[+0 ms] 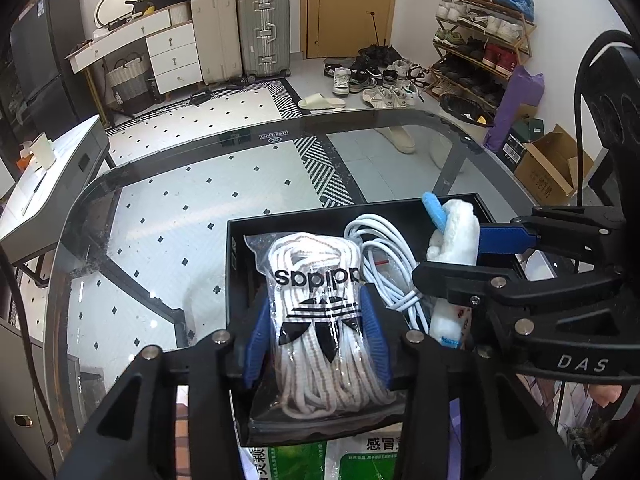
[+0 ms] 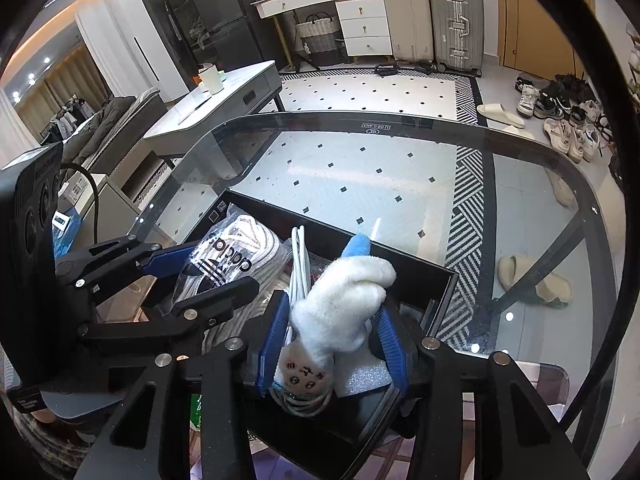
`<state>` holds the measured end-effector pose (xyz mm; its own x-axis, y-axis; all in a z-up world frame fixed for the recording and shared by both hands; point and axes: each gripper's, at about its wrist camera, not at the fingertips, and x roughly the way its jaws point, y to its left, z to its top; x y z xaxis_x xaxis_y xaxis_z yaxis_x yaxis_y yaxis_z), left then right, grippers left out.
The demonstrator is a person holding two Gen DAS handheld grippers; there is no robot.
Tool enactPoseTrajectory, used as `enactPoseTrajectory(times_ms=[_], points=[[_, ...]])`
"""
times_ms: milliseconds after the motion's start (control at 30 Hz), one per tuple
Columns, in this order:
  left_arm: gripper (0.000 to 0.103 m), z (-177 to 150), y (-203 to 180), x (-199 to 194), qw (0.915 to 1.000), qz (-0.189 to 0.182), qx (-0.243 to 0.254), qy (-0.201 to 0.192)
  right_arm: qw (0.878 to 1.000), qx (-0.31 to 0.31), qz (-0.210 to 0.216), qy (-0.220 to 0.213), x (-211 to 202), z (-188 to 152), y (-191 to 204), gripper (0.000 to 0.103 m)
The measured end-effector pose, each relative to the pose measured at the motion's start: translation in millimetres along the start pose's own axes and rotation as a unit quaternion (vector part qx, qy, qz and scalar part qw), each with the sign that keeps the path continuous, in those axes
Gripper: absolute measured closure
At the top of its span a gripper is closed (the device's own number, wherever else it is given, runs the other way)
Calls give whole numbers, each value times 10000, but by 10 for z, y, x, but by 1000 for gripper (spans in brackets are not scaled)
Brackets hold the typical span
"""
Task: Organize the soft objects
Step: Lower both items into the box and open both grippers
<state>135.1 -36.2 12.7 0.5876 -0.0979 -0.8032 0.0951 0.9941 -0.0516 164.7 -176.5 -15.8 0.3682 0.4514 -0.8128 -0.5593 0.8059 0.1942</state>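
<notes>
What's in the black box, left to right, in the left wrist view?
Bagged white laces between the left claw pads → coiled white cable → white plush toy at the right claw, all inside the black box.

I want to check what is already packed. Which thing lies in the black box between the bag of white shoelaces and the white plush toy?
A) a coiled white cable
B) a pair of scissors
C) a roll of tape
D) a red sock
A: in the black box, a coiled white cable lies between the bag of white shoelaces and the white plush toy.
</notes>
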Motion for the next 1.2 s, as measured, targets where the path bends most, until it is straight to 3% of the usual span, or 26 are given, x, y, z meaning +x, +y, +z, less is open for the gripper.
enactPoseTrajectory(times_ms=[67, 133, 200, 267, 333, 400, 600, 700, 833, 1200], points=[[56, 6, 1, -44, 10000, -18, -8, -48, 10000, 14, -5, -34, -60, -14, 0, 54], [45, 6, 26, -96, 9999, 67, -30, -127, 9999, 46, -3, -98, -127, -26, -6, 49], [42, 5, 50, -148, 9998, -36, -84, -164, 9998, 67, -15, -166, -191, -48, -10, 37], [40, -4, 57, -204, 9997, -79, -92, -212, 9998, 74, -5, -205, -246, -66, -8, 34], [31, -16, 65, -264, 9995, -28, -94, -292, 9997, 83, 9, -248, -310, -90, -10, 30], [28, -29, 82, -321, 9993, -76, -110, -338, 9995, 84, 25, -298, -371, -115, 0, 21], [24, -90, 70, -463, 9990, -104, -102, -419, 9992, -53, 34, -397, -517, -155, 83, 10], [23, -126, 39, -528, 9989, -56, -52, -455, 9990, -113, 29, -421, -580, -208, 138, 7], [6, -189, 15, -615, 9985, 109, 11, -540, 9987, -91, 11, -503, -672, -277, 159, 4], [0, -303, 31, -794, 9981, 86, -28, -613, 9983, -69, -89, -565, -879, -497, 189, 1]])
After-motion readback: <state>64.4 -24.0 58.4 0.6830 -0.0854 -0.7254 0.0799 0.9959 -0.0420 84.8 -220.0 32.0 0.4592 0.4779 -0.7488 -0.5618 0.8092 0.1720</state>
